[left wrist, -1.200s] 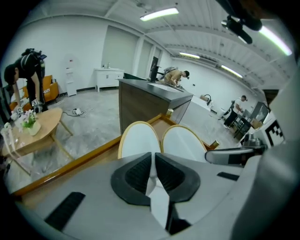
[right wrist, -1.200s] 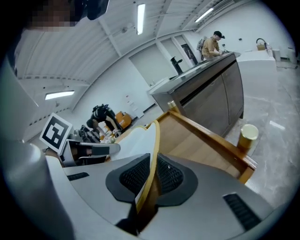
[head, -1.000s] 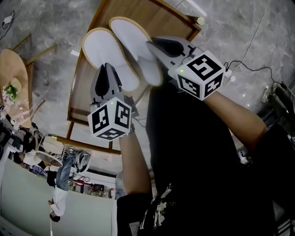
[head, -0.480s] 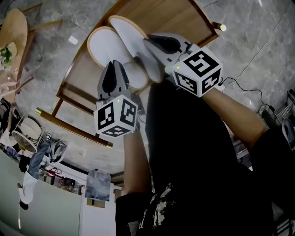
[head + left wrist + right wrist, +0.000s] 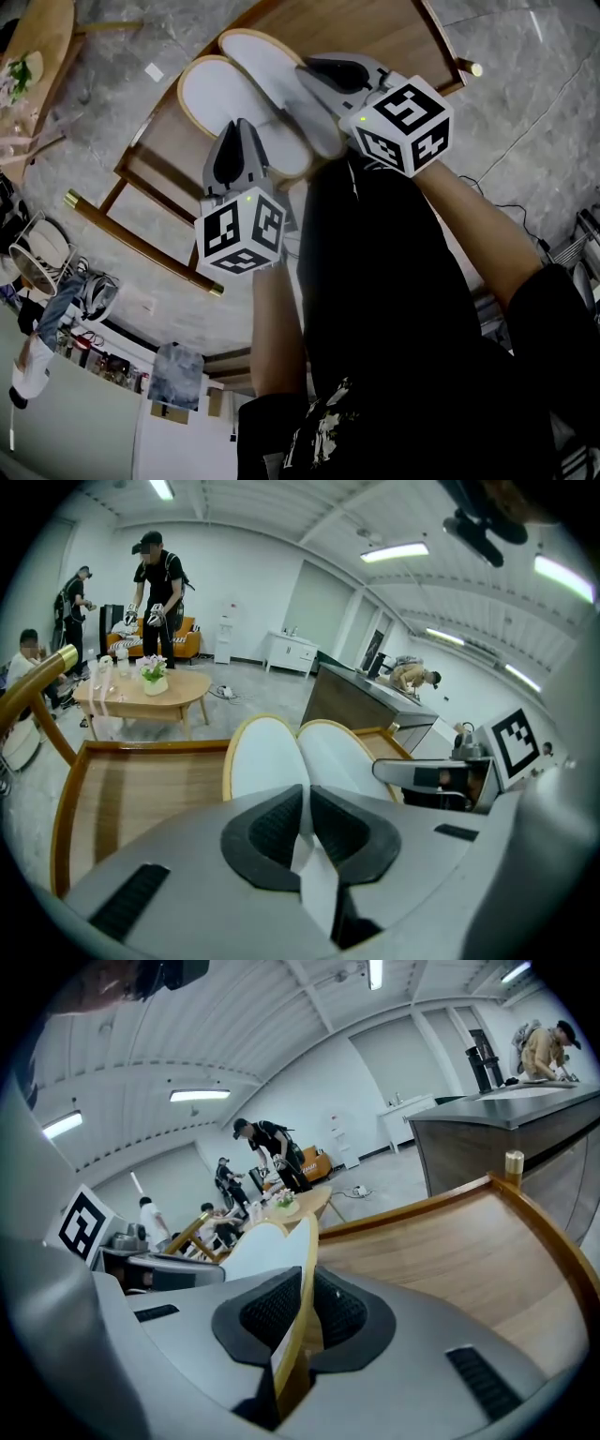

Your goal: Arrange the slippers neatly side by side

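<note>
The left gripper (image 5: 305,836) has its jaws pinched on the near end of the left slipper (image 5: 267,757). The right gripper (image 5: 298,1321) is clamped on the tan sole edge of the right slipper (image 5: 281,1251), which is turned on its side. Both slippers reach away from the jaws over the wooden table (image 5: 375,37), the right one overlapping the left. They look thin, light and floppy, so the stiffer sole rim seems the safest hold.

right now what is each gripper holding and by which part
The left gripper is clamped on the near end of the left white, tan-rimmed slipper; right gripper on the near end of the matching right slipper.
</note>
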`<action>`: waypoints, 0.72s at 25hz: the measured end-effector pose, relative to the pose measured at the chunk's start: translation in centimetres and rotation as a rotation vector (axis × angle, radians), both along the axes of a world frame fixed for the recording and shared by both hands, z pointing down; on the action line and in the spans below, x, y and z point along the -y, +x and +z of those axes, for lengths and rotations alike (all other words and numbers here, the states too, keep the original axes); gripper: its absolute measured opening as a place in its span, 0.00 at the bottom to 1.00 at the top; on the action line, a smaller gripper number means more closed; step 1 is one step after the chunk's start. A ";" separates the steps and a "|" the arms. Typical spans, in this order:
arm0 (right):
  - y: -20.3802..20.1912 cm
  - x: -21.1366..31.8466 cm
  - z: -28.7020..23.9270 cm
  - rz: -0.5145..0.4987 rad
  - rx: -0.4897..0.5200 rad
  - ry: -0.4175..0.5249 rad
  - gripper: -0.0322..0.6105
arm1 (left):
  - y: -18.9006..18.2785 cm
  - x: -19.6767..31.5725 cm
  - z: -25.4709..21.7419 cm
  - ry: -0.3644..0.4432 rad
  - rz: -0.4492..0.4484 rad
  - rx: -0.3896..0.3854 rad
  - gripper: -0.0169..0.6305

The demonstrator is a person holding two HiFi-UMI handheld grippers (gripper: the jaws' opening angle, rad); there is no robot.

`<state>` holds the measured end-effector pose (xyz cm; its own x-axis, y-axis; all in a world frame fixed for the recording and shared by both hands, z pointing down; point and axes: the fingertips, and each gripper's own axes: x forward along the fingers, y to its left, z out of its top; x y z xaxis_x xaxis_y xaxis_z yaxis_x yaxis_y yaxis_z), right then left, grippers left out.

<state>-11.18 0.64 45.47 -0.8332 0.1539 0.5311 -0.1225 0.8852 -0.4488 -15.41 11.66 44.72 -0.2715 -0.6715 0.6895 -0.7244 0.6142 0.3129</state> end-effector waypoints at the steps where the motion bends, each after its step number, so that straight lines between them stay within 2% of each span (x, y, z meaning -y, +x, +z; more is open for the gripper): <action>1: 0.0 0.3 0.5 0.007 -0.011 0.011 0.10 | -0.1 -0.1 0.2 -0.006 0.004 0.007 0.06; 8: 0.5 1.4 2.3 0.064 -0.054 0.109 0.11 | -1.0 -1.0 1.9 -0.047 0.000 0.017 0.07; 18: 1.2 3.8 3.0 0.138 -0.073 0.121 0.12 | -2.6 -2.3 3.0 -0.082 -0.045 0.016 0.07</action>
